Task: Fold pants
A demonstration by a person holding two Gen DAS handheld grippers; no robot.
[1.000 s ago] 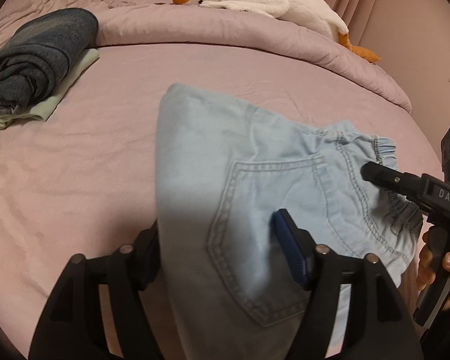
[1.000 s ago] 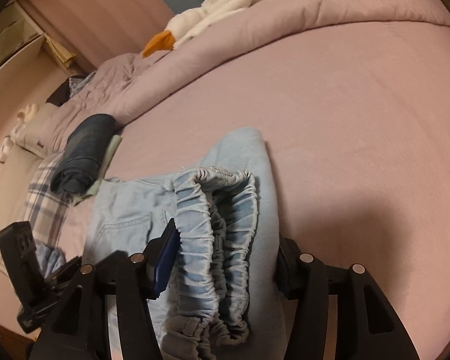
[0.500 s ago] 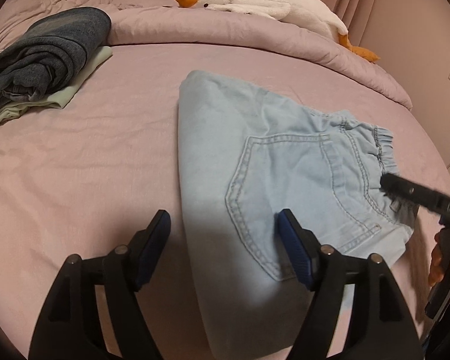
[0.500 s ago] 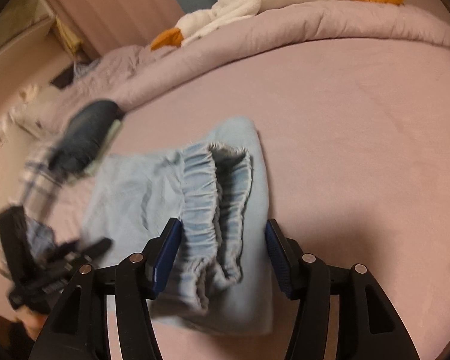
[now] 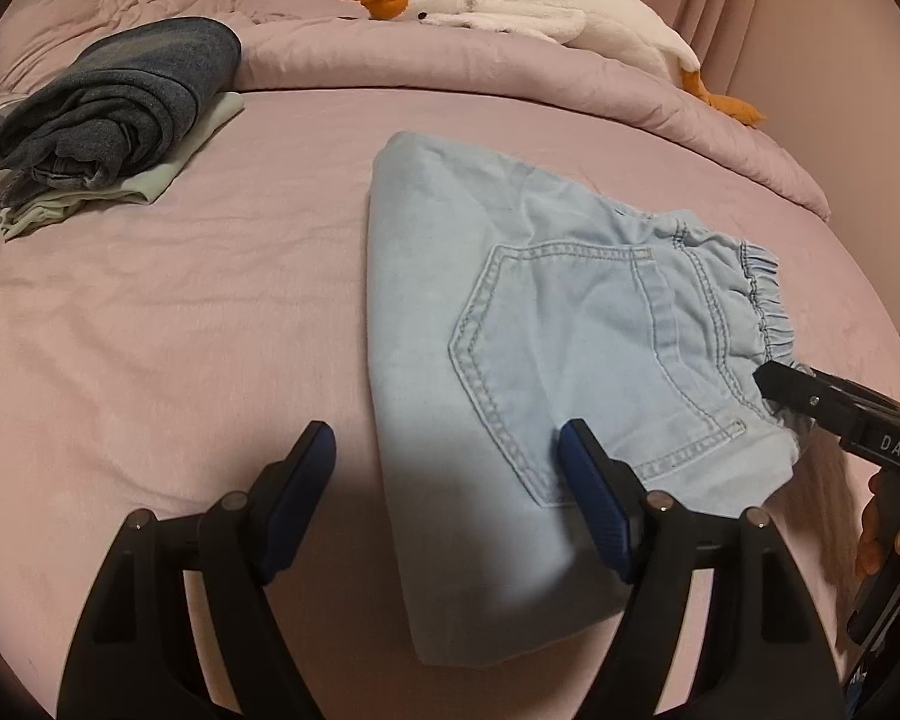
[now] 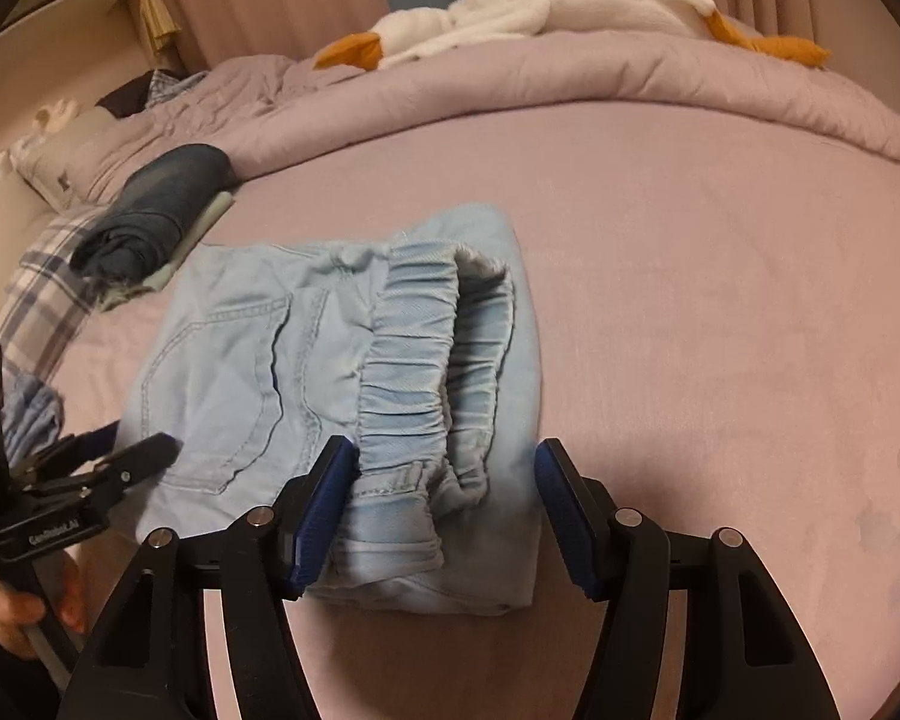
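The folded light-blue denim pants [image 5: 546, 348] lay on the pink bed [image 5: 180, 330]; the left gripper [image 5: 447, 486] gaped empty, while the right gripper [image 6: 444, 504] had just been opening, its fingers off the waistband.

Pants [image 5: 546, 324] – soft matt denim (stitched seams); bed sheet [image 5: 180, 330] – matt cloth.

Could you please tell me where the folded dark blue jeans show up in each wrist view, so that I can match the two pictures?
Left wrist view: the folded dark blue jeans lie at the upper left, on a pale green garment.
Right wrist view: they lie at the left, above the middle, beyond the light blue pants.
Shared landmark: the white plush goose on the rolled duvet, along the top of both views.
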